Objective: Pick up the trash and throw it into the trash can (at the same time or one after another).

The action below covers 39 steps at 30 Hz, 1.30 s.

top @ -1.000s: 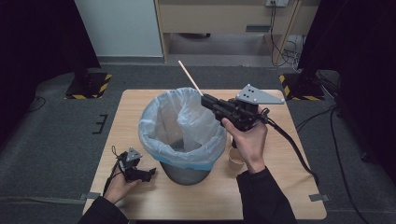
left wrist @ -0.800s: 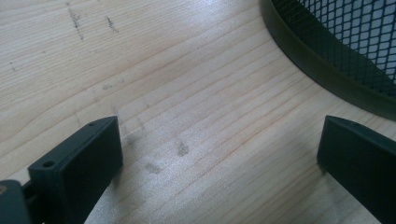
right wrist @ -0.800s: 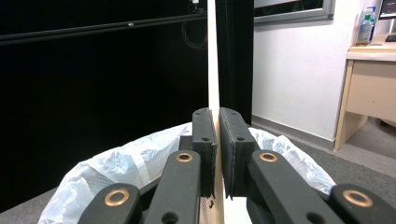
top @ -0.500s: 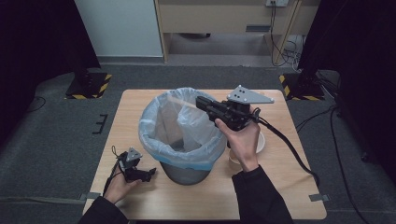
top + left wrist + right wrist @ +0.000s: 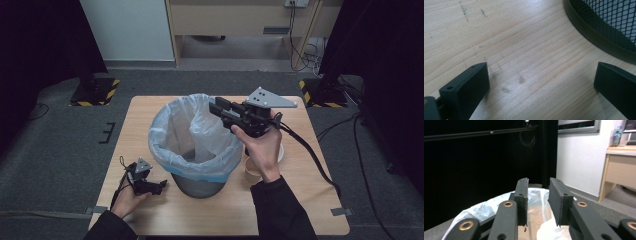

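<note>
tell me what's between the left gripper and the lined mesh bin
Nothing: in the left gripper view, bare wooden table runs from the open left gripper to the black mesh bin.

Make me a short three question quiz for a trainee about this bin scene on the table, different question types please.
1. True or false: the right gripper is clamped on a stick.
2. Where does the left gripper sit? A) over the bag B) low on the wooden table beside the bin's base C) inside the paper cup
3. Fill in: the mesh bin is lined with a ____ plastic bag.

Key
1. False: its jaws stand slightly apart with nothing between them, above the bag's rim.
2. B
3. White, translucent. A paper cup stands right of the bin.
</note>
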{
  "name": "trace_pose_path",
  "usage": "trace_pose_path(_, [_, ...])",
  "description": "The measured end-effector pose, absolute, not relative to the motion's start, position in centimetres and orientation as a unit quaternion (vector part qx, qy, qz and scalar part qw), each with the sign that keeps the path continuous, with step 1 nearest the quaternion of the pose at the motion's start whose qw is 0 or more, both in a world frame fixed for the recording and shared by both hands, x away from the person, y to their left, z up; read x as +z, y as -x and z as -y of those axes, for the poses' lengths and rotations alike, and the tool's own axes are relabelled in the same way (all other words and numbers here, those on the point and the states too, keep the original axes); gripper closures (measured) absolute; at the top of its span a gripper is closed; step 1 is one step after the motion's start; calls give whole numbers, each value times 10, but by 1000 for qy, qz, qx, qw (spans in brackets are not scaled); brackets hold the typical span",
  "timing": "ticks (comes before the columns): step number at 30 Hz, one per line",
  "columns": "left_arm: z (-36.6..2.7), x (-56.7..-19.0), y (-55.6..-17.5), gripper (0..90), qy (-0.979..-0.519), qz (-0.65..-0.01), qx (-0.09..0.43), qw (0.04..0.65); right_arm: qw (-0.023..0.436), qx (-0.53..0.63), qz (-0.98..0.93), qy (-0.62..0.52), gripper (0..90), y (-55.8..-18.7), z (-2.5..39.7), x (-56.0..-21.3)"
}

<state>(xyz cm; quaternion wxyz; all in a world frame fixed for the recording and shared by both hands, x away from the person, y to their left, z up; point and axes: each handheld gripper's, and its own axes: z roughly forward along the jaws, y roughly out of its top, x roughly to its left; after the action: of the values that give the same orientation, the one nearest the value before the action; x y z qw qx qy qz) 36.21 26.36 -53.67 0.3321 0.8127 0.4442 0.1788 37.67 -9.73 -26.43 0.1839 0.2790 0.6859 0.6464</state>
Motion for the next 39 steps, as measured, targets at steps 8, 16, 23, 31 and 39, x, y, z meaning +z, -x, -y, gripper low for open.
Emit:
trace_pose_path(8, [-264,-537,-362,0,-813,-444,179,332,212,649,-665,-303,595,-373,137,-255])
trace_pose_path(16, [-264,-537,-362,0,-813,-444,179,332,225,645,-645,-342,538,-368,187,-274])
trace_pose_path(23, [-264,-537,-362,0,-813,-444,179,332,229,626,-645,-374,497,-368,218,-306])
trace_pose_path(31, [-264,-537,-362,0,-813,-444,179,332,223,592,-649,-423,481,-375,244,-353])
trace_pose_path(39, [-263,-537,-362,0,-812,-444,179,332,229,540,-679,-442,489,-387,254,-390])
